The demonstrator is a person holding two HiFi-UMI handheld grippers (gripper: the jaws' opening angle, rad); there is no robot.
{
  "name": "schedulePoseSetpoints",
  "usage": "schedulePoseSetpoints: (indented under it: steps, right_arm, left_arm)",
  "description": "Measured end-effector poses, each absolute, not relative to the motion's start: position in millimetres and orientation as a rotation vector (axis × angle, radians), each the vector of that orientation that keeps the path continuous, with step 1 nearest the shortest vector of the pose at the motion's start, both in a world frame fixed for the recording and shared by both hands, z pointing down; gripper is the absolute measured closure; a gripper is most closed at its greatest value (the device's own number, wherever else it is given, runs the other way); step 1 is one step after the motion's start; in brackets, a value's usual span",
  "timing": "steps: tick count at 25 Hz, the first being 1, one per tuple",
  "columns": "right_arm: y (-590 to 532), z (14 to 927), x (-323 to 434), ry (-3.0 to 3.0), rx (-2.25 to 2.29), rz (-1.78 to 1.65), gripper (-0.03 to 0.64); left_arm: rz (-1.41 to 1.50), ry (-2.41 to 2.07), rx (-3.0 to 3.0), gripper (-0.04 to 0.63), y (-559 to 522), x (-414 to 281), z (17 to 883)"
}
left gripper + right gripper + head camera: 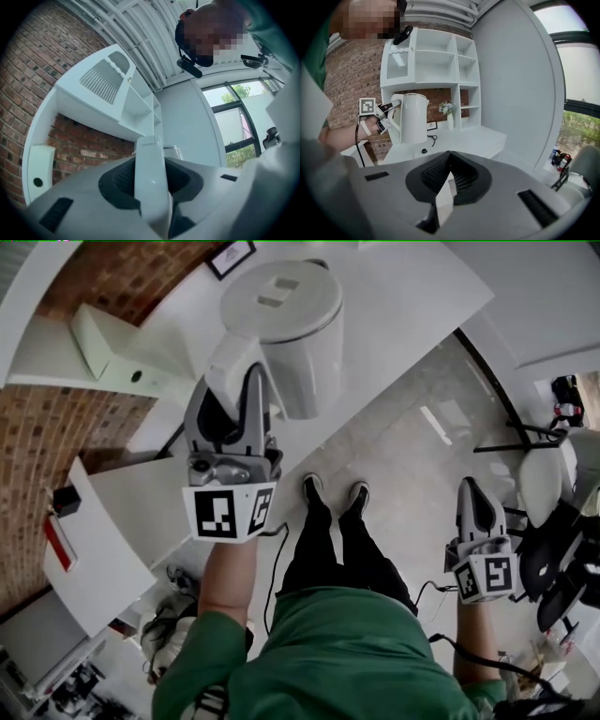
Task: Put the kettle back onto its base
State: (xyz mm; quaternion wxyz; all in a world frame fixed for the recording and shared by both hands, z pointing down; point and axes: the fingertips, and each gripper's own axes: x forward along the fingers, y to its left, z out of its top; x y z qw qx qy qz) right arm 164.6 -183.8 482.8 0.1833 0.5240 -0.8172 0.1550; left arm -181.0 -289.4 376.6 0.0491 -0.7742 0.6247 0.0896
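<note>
A white electric kettle (pixel 281 324) hangs over the white counter (pixel 412 296), its lid seen from above. My left gripper (pixel 234 381) is shut on its handle (pixel 150 197), which fills the gap between the jaws. In the right gripper view the kettle (pixel 414 117) is upright, a little above the counter. Its round white base (pixel 423 152), with a dark centre pin, lies just below and in front. My right gripper (pixel 473 488) hangs low by the person's right side, away from the counter. Its pads (pixel 440 171) meet at the tips around nothing.
White wall shelves (pixel 436 61) stand behind the counter against a brick wall. A small vase of flowers (pixel 449 117) and a black cable (pixel 432 138) sit near the base. A framed picture (pixel 231 257) stands at the counter's far edge. Chairs (pixel 553 493) crowd the right.
</note>
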Motion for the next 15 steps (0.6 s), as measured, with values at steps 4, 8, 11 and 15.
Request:
schedulePoseSetpoints:
  steps: [4,8,11,15]
  right_arm:
    - [-180.3,500.3,166.4,-2.270,1.479,0.491,0.595]
    - [-180.9,516.3,167.6,-2.236,1.473,0.524,0.595]
    - [-179.9,526.4,167.8,-2.217,1.473,0.561,0.595]
    - [-178.1,539.5,172.2,-2.198,1.483,0.640,0.595]
  left_arm:
    - [0.228,1.899,-2.398,0.451,-308.6,-173.4,403.3]
    - [0.198,1.925,-2.403,0.451,-325.9,-172.3,426.4]
    - [0.182,1.935,-2.409,0.451,-335.9,-172.9,439.3]
    - [0.171,1.944,-2.414,0.451,-347.7,-169.4,450.8]
